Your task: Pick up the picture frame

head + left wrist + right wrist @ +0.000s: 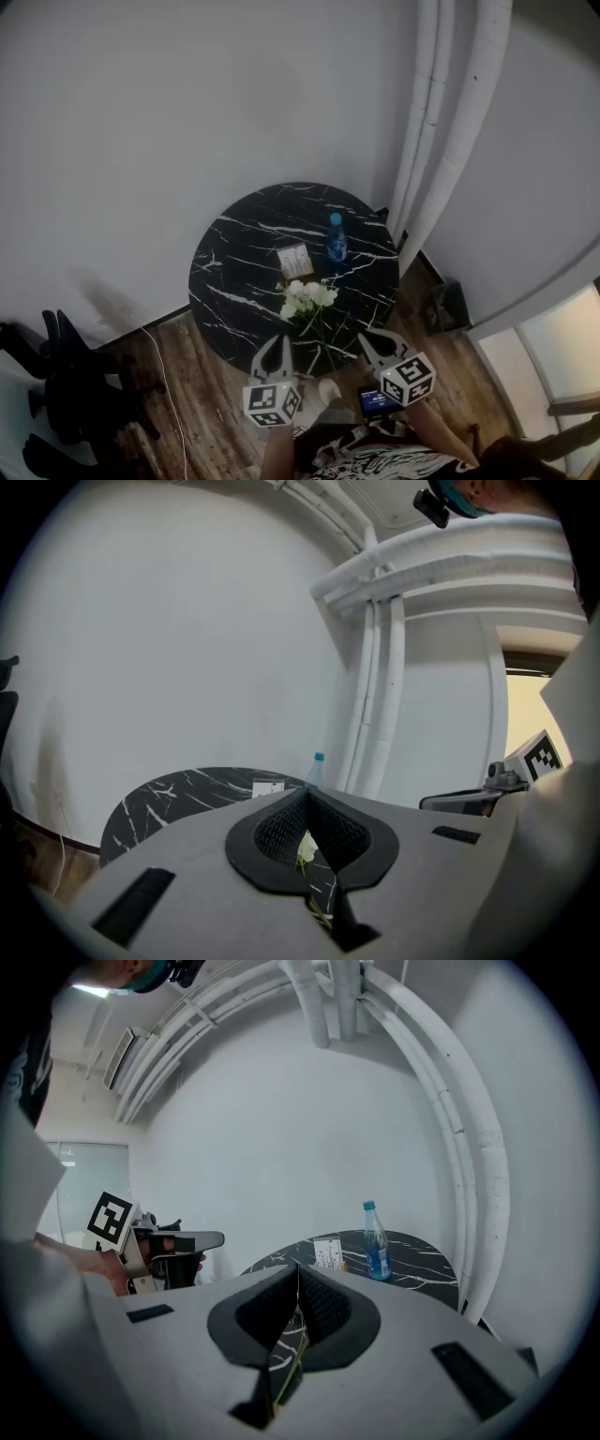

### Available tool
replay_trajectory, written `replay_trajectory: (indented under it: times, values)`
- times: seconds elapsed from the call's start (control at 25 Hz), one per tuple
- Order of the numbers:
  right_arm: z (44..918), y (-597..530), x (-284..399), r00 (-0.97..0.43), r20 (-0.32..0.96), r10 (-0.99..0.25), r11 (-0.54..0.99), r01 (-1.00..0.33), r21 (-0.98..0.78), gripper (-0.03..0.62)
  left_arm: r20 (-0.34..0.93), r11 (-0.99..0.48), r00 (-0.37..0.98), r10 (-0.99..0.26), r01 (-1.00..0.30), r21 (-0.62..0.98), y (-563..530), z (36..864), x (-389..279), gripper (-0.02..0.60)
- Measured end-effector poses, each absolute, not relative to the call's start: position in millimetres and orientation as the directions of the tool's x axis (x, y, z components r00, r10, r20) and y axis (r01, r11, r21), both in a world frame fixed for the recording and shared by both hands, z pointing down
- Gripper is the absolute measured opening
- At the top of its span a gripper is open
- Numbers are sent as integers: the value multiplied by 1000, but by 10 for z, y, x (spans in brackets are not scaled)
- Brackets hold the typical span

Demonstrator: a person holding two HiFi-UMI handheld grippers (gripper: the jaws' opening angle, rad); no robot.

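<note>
Left gripper (277, 345) and right gripper (371, 340) both pinched together, empty. Blue label on the bottle (337, 239), maybe print on the picture frame (295, 262), both unreadable.

Blue bottle (337, 240), white flowers (307, 294), marble table (234, 274)

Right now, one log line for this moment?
left gripper: shut, empty | right gripper: shut, empty | picture frame: on table, untouched
</note>
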State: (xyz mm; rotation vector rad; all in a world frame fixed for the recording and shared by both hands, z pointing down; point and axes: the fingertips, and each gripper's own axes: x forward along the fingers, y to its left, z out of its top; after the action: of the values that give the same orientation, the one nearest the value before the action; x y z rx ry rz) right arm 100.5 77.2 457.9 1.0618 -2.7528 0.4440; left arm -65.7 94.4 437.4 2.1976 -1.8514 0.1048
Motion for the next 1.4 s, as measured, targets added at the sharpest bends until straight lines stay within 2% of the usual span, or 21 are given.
replay_trajectory:
  times: [0.48, 0.92, 1.4]
  values:
    - [4616, -245, 378, -698, 285, -658, 678, -713, -179, 18, 196, -194, 235, -952, -959, 206, -234, 4381, -1242, 14]
    - [4594, -301, 501, -643, 289, -710, 630, -762, -148, 18, 213, -246, 299, -930, -938, 242, -410, 4565, -1092, 14]
    - [4559, -350, 579, -627, 249, -738, 616, -777, -129, 18, 190, -230, 269, -944, -951, 206, -446, 4475, -1158, 14]
